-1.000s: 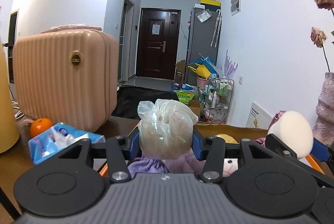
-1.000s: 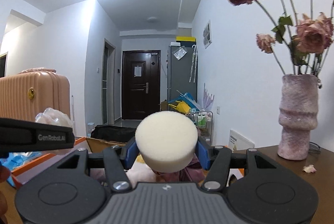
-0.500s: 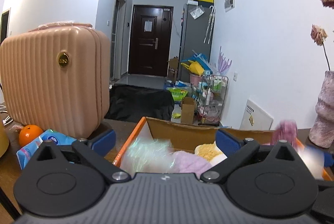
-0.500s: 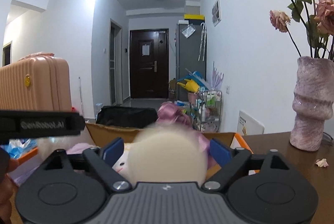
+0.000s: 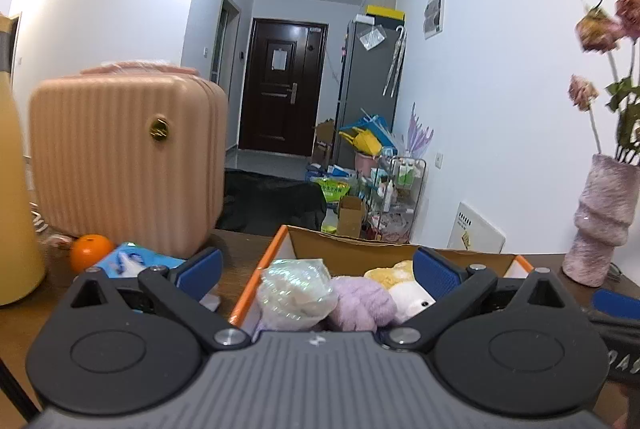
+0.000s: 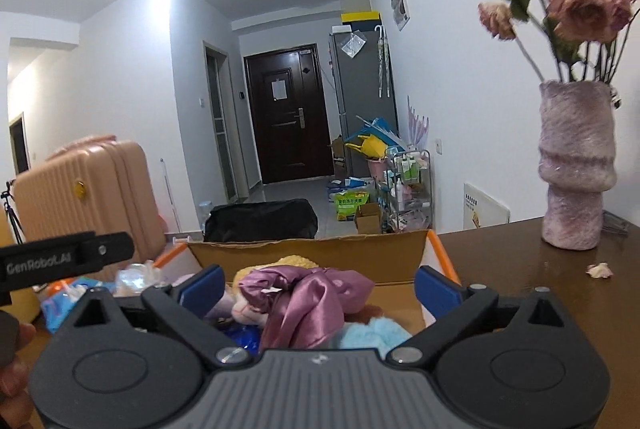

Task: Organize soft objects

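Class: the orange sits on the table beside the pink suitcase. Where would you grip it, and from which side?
Grip the orange across its round middle, coming from above. It is a ball, so any width fits, but the suitcase behind it and the tissue pack beside it crowd a level approach.

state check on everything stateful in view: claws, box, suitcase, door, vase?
left claw: open, jaws just opened, nothing gripped
right claw: open, jaws just opened, nothing gripped
cardboard box: open-topped, soft items inside
clear bag: lying in the box
purple satin cloth: crumpled in the box
pink suitcase: shut, upright
dark door: shut
vase: upright, holding dried roses
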Motion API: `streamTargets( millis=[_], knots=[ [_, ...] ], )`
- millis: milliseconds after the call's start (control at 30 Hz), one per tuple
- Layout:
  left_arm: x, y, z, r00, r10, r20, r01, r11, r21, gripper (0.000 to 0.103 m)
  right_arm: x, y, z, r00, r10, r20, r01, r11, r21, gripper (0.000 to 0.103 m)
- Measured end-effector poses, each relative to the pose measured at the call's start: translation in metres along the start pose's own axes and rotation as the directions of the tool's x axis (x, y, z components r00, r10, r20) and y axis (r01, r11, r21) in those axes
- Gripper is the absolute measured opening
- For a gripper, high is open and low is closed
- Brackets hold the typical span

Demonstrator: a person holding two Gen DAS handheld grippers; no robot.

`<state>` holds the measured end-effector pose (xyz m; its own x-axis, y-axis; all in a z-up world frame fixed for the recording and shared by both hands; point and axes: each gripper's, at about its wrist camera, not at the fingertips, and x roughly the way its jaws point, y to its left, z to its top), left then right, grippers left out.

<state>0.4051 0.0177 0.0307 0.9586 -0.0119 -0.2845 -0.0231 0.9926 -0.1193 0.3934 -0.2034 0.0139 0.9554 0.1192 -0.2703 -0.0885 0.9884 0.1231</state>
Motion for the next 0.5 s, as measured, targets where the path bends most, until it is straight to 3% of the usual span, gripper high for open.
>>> streamTargets(
  millis=[233,500],
  knots=[
    [-0.08,0.002,-0.004,0.998,0.001,0.061,-0.004,0.999,0.046,0.103,-0.081,0.002,0.004,0.999,0.003,0.042,-0.002,1.0,-0.031,0.103],
    [-0.184,-0.004,-0.018,0.996,-0.021,0.084,0.013,0.995,0.098,0.103,-0.192,0.016,-0.015,0.998,0.019,0.066,-0.011,0.994,-0.109,0.103]
  ],
)
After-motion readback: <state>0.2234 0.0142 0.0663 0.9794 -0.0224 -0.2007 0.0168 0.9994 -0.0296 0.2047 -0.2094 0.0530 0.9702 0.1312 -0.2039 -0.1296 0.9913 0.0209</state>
